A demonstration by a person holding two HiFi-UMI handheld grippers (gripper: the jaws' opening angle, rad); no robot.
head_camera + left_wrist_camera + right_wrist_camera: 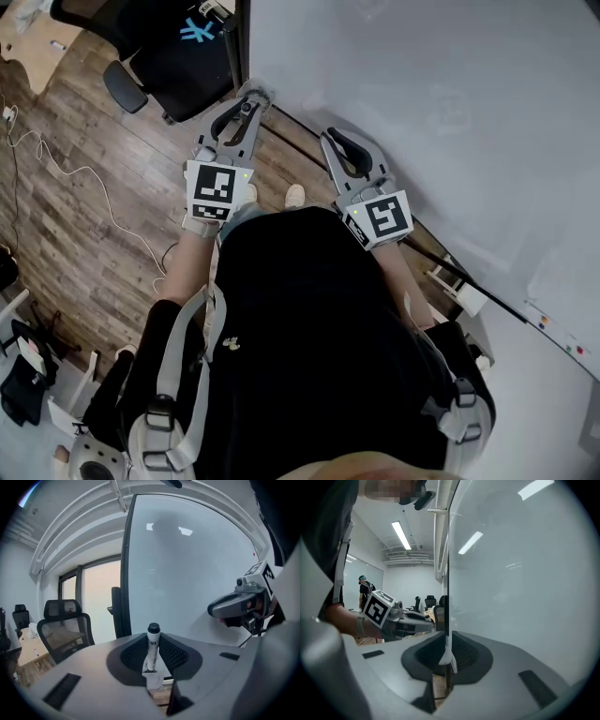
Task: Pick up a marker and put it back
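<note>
The left gripper (pixel 152 644) is closed on the marker (pixel 151 653). In the left gripper view the two ribbed black pads (pixel 174 654) press against the marker's white barrel from either side. The marker stands upright between them. Its black cap (pixel 153 630) projects just above the pad tips, and its lower end sits in the throat of the jaws.

The right gripper (pixel 446 654) has its jaws brought together. Only a thin pale sliver shows between the pads, and it cannot be identified.

In the head view both grippers are held in front of the person's body, side by side and apart. The left gripper's marker cube (pixel 214 190) is on the left and the right gripper's marker cube (pixel 380 217) is on the right.

Both grippers point toward the whiteboard (pixel 450 112), which fills the right of the view. The left gripper points at the board's dark vertical frame edge (pixel 125 573). The marker is clear of the board.

Below lies a wooden floor (pixel 84 187) with a white cable (pixel 94 178) on it. A black mesh office chair (pixel 63 620) stands to the left of the board.
</note>
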